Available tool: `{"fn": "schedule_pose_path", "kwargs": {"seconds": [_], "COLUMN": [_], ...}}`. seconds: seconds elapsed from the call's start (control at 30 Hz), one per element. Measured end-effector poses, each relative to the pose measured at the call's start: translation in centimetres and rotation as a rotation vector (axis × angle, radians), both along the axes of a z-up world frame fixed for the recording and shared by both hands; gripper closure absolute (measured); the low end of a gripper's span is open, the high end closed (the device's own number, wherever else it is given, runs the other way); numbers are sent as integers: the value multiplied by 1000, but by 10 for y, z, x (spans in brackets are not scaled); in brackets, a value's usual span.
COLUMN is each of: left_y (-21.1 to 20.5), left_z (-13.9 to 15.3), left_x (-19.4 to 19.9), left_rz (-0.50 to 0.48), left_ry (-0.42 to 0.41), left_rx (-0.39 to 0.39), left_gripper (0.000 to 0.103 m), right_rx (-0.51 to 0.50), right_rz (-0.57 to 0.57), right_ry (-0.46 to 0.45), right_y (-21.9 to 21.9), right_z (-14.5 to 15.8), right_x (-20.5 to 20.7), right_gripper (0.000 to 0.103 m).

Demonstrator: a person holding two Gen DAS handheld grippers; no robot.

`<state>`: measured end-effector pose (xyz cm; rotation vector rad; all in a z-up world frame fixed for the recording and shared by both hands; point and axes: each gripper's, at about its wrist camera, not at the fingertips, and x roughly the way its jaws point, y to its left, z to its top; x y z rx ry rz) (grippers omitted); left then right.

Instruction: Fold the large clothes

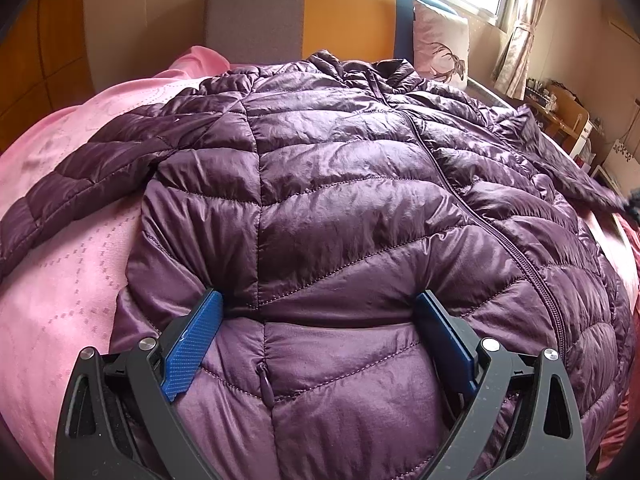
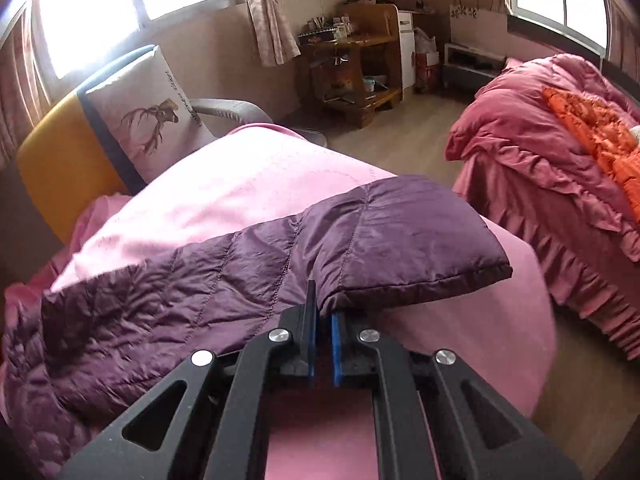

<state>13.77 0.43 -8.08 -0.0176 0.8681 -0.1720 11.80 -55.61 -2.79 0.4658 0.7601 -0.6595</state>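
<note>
- Left claw (image 1: 320, 312): spread wide, fingers pressed down on the hem end of the purple down jacket (image 1: 340, 184), gripping nothing. Zip pull (image 1: 267, 384) sits between the fingers.
- Right claw (image 2: 323, 320): clenched on the edge of the right sleeve (image 2: 288, 256) near the cuff (image 2: 420, 280), fabric pinched between the blue pads.
- Jacket lies front-up, zipped, spread flat on the pink bed (image 1: 68, 264). Long axis runs straight away from the left claw — hem near, collar (image 1: 360, 68) far, toward the headboard (image 1: 304, 12).
- Left sleeve (image 1: 80, 176) angles out to the left across the cover, untouched.
- Right sleeve runs out sideways from the body; cuff end looks lifted clear of the cover and juts toward the bed edge.
- Key relation: the body lies to the left of the right claw, so the sleeve has to be carried across the long axis onto the chest. Right arm has it in hand; left looks placed to pin the hem meanwhile — my read only.
- Risk: slick shell, could slide on the cover.
- Far: deer pillow (image 2: 148, 120) at the headboard, second bed (image 2: 560, 168) with red bedding across the floor.
</note>
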Motion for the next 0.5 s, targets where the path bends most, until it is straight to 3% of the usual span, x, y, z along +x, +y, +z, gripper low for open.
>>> {"fn": "schedule_pose_path", "kwargs": {"seconds": [0.1, 0.17, 0.27, 0.37, 0.43, 0.5], "left_y": [3, 3, 6, 13, 24, 42], "left_z": [0, 0, 2, 17, 28, 39], "left_x": [0, 0, 2, 1, -1, -3], "left_rz": [-8, -16, -24, -36, -11, 25], "left_ry": [1, 2, 16, 30, -4, -25], "left_rx": [-3, 0, 0, -12, -38, -98], "left_gripper": [8, 7, 8, 9, 10, 10], "right_rx": [-31, -47, -66, -55, -93, -128], "right_rz": [-24, -25, -31, -34, -24, 38], "right_ry": [92, 103, 126, 131, 122, 88], "right_y": [6, 9, 14, 15, 25, 52], "right_z": [-25, -37, -34, -21, -6, 10], "right_x": [-24, -28, -20, -18, -21, -19], "right_gripper": [98, 98, 98, 82, 60, 54]}}
